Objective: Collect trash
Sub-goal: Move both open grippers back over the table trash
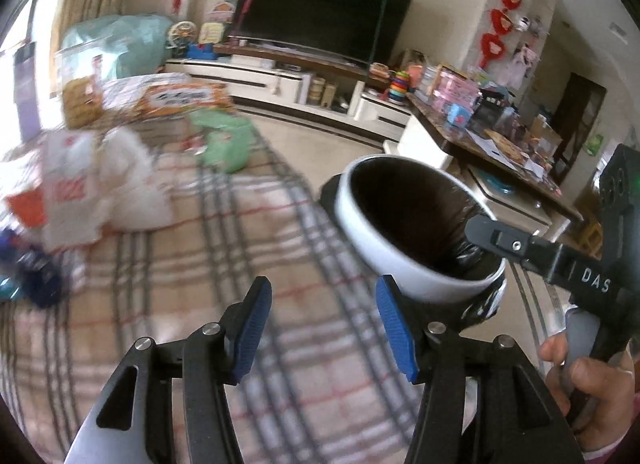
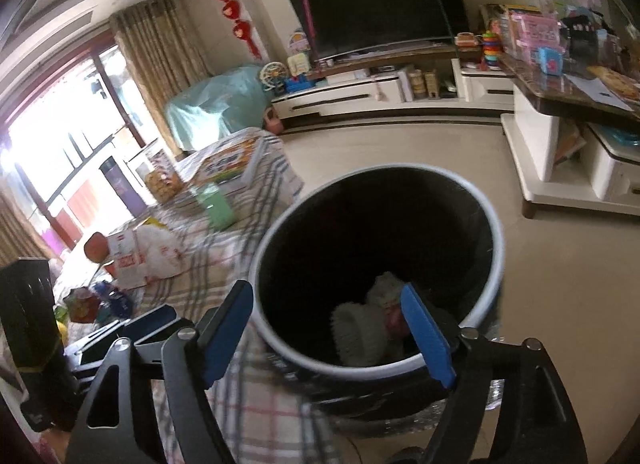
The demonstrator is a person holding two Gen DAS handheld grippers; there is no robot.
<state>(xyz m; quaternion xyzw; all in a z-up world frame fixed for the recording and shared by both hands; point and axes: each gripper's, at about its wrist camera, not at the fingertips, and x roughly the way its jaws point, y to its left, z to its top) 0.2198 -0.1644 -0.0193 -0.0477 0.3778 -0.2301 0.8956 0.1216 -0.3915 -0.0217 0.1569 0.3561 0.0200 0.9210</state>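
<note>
Two tongs, both spread wide, nothing pinched in either. Just left of the bin (image 1: 360,216), the left tongs (image 1: 322,292), above the checked blanket (image 1: 240,244). Right over the bin's mouth, the right tongs (image 2: 324,292), pointing down into it. Down inside the bin: a few white crumpled bits (image 2: 360,328) (paper, most likely, though too dim to tell).

More trash well left of the bin, out on the blanket: a white plastic bag (image 1: 132,184) with red print, some blue wrappers (image 1: 40,276) farthest from the bin, and a green pack (image 1: 224,140) farther back, maybe trash too. All blurry there, so hard to say more.

Probably light and soft, easy to squash, not breakable. Bag likely slippery and floppy; best pinched at a bunched-up fold near the top, not on a flat side. Wrappers thin; best pinched at a raised edge, pads low, careful not to catch the blanket too. No hard squeeze needed.
</note>
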